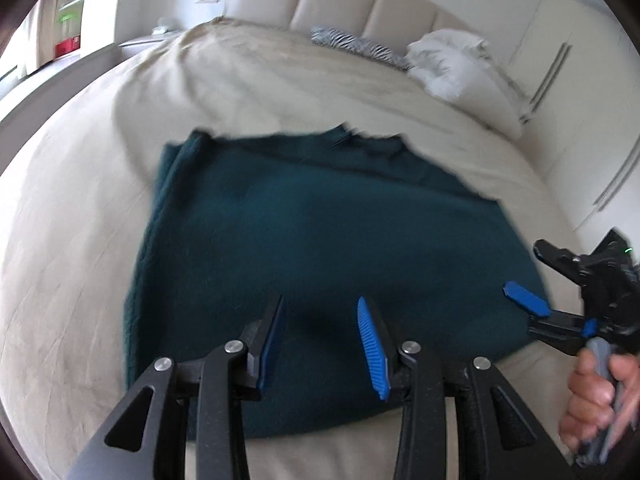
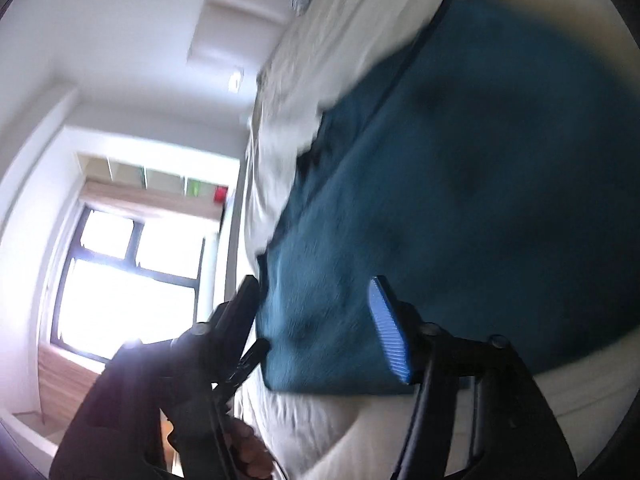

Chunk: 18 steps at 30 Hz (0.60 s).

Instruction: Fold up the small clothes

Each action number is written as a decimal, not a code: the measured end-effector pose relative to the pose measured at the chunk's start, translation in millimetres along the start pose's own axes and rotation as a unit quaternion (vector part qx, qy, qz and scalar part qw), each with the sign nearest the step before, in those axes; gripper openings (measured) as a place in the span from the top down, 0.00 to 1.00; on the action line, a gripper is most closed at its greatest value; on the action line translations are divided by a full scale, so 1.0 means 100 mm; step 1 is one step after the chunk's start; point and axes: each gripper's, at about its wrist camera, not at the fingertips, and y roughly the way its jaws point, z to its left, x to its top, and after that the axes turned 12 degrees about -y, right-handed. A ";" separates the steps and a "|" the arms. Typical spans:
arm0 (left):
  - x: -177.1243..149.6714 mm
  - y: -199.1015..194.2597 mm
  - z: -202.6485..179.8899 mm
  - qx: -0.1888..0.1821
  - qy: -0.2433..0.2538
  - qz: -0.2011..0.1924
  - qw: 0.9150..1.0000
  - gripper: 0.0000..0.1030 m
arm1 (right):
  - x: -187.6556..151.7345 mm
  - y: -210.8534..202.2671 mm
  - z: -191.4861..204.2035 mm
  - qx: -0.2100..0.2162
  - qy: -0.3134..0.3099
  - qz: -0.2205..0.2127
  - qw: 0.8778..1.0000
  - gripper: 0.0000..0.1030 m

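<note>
A dark teal garment (image 1: 312,216) lies folded in a rough rectangle on the beige bed sheet (image 1: 72,240). My left gripper (image 1: 320,304) hovers over its near edge, open, with nothing pinched between the blue pads. My right gripper (image 1: 524,268), held in a hand (image 1: 596,396), stands at the garment's right edge with its jaws apart. In the right wrist view, which is rolled and blurred, the garment (image 2: 480,180) fills the right side. There the right gripper (image 2: 316,316) is open, and a corner of the cloth shows behind the gap, not gripped.
A crumpled white pile (image 1: 448,60) and a zebra-patterned pillow (image 1: 352,42) lie at the padded headboard (image 1: 340,0). Wardrobe doors (image 1: 580,60) stand to the right of the bed. A bright window (image 2: 132,272) is beyond the bed's far side.
</note>
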 end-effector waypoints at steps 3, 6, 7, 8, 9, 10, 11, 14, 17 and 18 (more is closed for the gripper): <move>0.04 0.10 0.35 -0.016 -0.047 0.019 0.999 0.74 | -0.08 0.38 -0.03 -0.003 0.003 0.047 0.999 0.44; 0.06 0.06 0.52 -0.032 -0.056 0.023 0.998 0.84 | -0.11 0.35 -0.16 0.003 0.018 0.033 0.999 0.47; 0.06 0.05 0.54 -0.032 -0.054 0.022 0.998 0.84 | -0.11 0.28 -0.22 0.008 0.022 0.023 0.999 0.47; 0.05 0.03 0.57 -0.035 -0.052 0.022 0.998 0.84 | -0.08 0.22 -0.27 0.012 0.027 0.013 0.999 0.47; 0.05 0.03 0.59 -0.038 -0.052 0.021 0.998 0.84 | -0.04 0.14 -0.36 0.013 0.035 0.000 0.999 0.47; 0.03 0.02 0.59 -0.039 -0.052 0.021 0.998 0.84 | 0.01 0.03 -0.47 0.009 0.042 -0.016 0.999 0.47; 0.03 0.00 0.60 -0.039 -0.052 0.021 0.998 0.84 | 0.06 -0.12 -0.55 -0.002 0.048 -0.034 0.998 0.47; 0.04 -0.05 0.64 -0.036 -0.059 0.018 0.997 0.84 | 0.13 -0.60 -0.74 -0.036 0.067 -0.085 0.993 0.47; 0.05 -0.18 0.69 -0.018 -0.068 0.008 0.998 0.77 | 0.18 -1.07 -0.91 -0.063 0.092 -0.129 0.985 0.45; 0.06 -0.24 0.67 -0.014 -0.068 -0.001 0.998 0.65 | 0.17 -1.24 -0.93 -0.087 0.096 -0.143 0.981 0.44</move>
